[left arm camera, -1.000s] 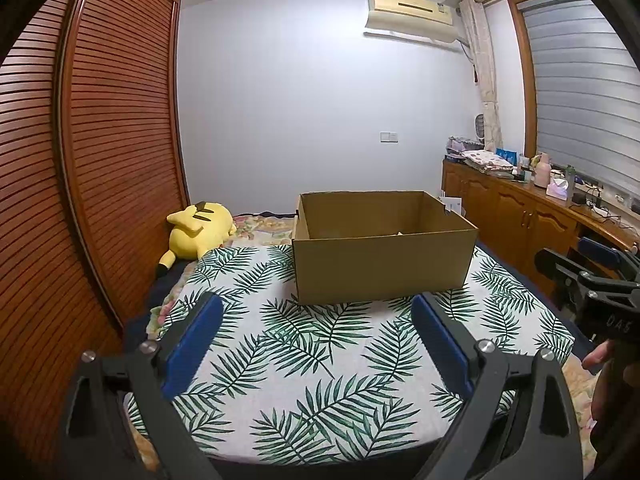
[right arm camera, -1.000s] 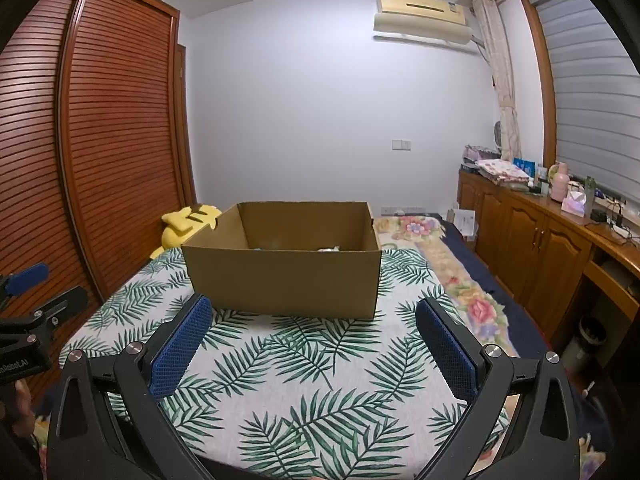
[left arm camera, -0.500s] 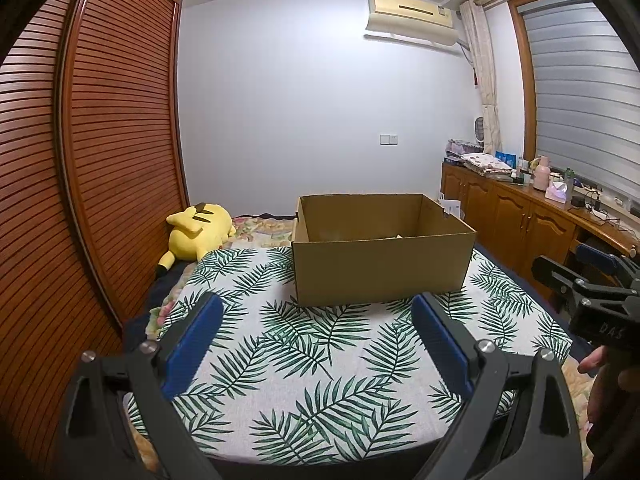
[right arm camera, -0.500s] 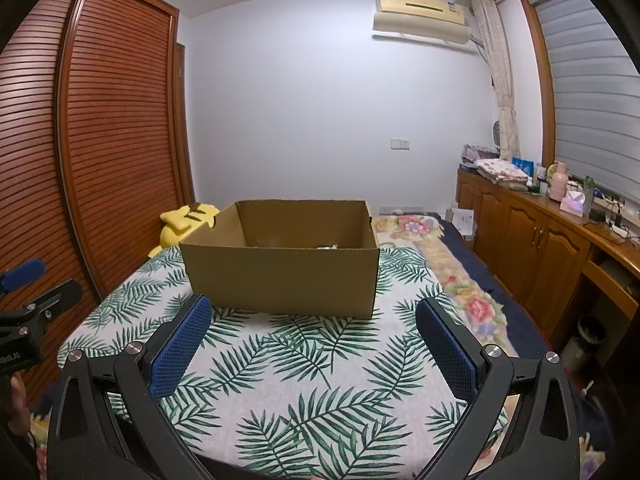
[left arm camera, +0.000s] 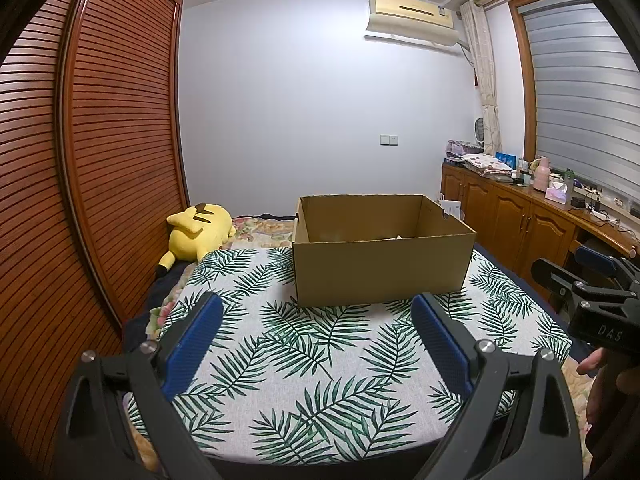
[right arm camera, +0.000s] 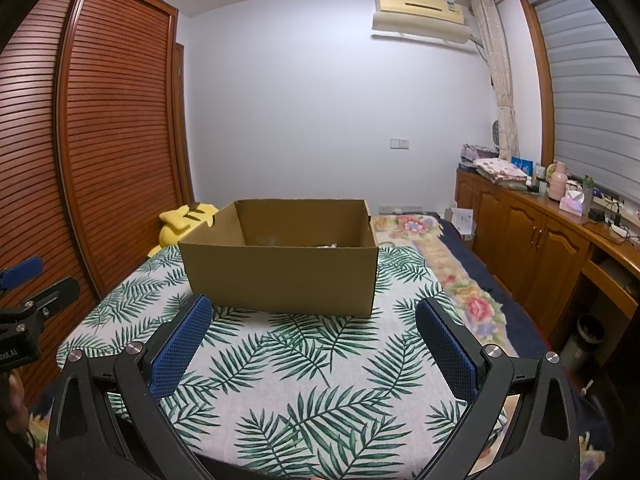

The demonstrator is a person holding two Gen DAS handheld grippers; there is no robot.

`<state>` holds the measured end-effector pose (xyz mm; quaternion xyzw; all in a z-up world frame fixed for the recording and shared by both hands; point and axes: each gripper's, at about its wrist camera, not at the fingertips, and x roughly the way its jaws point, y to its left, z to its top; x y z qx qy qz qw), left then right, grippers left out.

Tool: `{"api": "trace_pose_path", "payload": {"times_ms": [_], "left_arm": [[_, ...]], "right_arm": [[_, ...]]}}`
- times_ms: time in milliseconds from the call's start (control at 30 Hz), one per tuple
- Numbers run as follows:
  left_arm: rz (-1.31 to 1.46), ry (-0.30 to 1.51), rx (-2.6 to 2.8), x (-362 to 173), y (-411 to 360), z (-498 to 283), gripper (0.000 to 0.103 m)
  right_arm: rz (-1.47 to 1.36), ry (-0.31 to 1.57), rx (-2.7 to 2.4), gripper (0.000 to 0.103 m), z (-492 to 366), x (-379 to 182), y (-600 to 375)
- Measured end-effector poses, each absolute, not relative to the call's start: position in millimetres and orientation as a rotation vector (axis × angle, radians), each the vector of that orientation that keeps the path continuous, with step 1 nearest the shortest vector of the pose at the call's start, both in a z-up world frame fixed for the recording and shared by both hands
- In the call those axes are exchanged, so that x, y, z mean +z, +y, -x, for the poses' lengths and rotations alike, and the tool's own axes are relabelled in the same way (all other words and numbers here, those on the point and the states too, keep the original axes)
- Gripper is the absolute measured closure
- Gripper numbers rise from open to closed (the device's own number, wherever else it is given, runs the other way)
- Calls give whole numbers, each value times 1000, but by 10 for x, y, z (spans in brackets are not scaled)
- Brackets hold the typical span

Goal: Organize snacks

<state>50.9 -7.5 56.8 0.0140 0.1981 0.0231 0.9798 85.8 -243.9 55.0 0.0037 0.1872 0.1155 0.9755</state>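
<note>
Both claws wide open w/ nothing held: left claw (left arm camera: 316,334), right claw (right arm camera: 314,336). Box (right arm camera: 280,264) sits on leaf-print bed (right arm camera: 304,392), just ahead of both; contents barely visible.

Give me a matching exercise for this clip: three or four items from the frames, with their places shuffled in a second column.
Items:
1. cardboard box
2. yellow plush toy
3. air conditioner
4. pink bottle

Places:
A. high on the white wall
B. on the wooden cabinet top by the window
C. on the leaf-print cloth
D. by the slatted wardrobe doors

Pairs: 1-C, 2-D, 3-A, 4-B
</note>
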Motion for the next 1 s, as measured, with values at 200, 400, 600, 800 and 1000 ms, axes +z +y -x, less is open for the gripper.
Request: {"api": "trace_pose_path", "payload": {"times_ms": [200,400,600,800,1000], "left_arm": [[-29,395,47,578,-77,-494,7],[-29,395,48,578,-78,-494,7],[-29,394,48,589,-79,-490,7],[-30,393,48,603,-77,-487,7],[-31,393,47,604,-78,-488,7]], "right_arm": [[-7,377,232,0,-857,550,-2439],[-7,377,232,0,-857,551,-2439],[-7,376,233,0,-856,553,-2439],[-7,378,233,0,-857,551,-2438],[-8,377,231,0,-852,547,-2446]]}}
